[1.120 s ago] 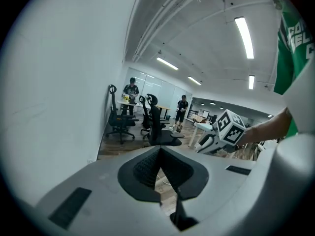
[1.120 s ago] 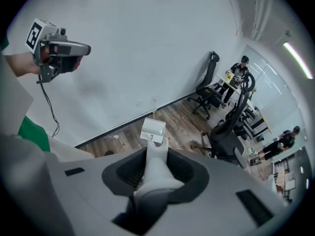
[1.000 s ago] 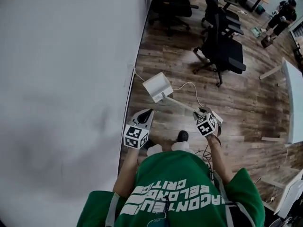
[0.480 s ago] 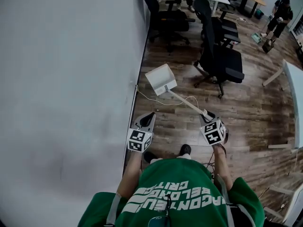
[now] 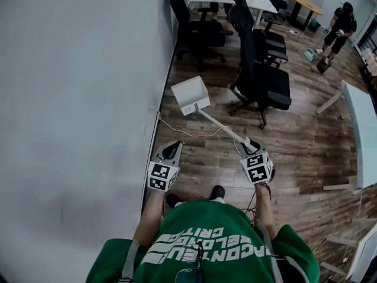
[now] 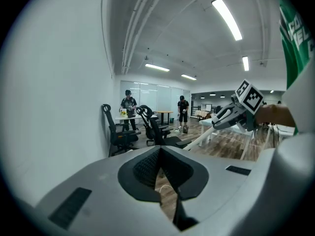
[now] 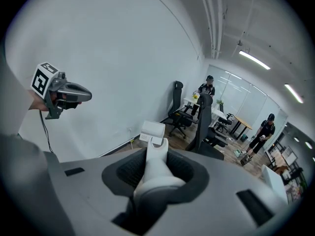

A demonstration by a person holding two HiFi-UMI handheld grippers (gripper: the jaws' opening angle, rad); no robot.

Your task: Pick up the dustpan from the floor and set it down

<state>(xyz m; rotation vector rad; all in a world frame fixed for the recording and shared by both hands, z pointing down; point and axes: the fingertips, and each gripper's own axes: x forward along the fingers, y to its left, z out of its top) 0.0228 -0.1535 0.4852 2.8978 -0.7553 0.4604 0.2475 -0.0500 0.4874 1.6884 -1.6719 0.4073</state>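
Wall left, office chairs ahead

Green lettered shirt, grey left hand-held gripper, right hand-held gripper

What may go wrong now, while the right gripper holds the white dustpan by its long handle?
The right gripper grips only the end of the long white handle, so the white plastic dustpan may swing or twist in the grip.
The pan is close to the white wall and the black office chair; it may knock either.
A thin white cable lies below; the pan may snag it when set down.
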